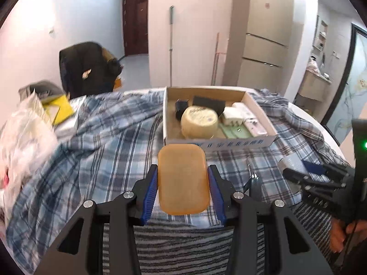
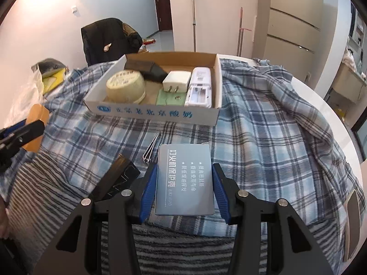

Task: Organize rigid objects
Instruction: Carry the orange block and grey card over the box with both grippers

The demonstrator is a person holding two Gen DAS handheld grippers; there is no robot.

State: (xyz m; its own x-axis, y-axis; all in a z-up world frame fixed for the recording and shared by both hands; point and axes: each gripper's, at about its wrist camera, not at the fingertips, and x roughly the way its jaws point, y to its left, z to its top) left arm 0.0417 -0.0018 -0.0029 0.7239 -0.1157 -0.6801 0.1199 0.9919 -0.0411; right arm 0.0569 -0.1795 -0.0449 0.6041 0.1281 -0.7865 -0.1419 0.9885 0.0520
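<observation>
1. Plaid blue-and-white cloth (image 2: 263, 119) covers the round table; a grey striped fleece (image 2: 174, 247) lies over it at the near edge, under both tools.
2. Shallow cardboard tray with blue print on its front wall (image 2: 151, 112) sits ahead of both tools, its long axis running across the view. Already inside: a cream round tub (image 2: 126, 87), a dark wedge-shaped block (image 2: 146, 68), a white plug adapter (image 2: 176, 80), a white remote with its battery bay open (image 2: 199, 84), and a pale green flat piece (image 2: 170, 97).
3. Left gripper (image 1: 183, 181): narrow, blue pads pressed on the sides of an amber translucent rounded-rectangle case (image 1: 183, 178). Long axis of the case points straight at the tray; its far end sits just short of the front wall in the left view. Free floor lies in the tray's left portion.
4. Right gripper (image 2: 184, 185): narrow, clamped on a grey-blue flat card box with white lettering (image 2: 185, 178), long axis also toward the tray, which is farther ahead than on the left side.
5. Judgement: the left load is nearer the tray; it must clear the front wall.
6. Hard to read: a black object (image 2: 119, 178) beside the right tool; thin metal tweezers (image 2: 151, 149), partly hidden by the box.
</observation>
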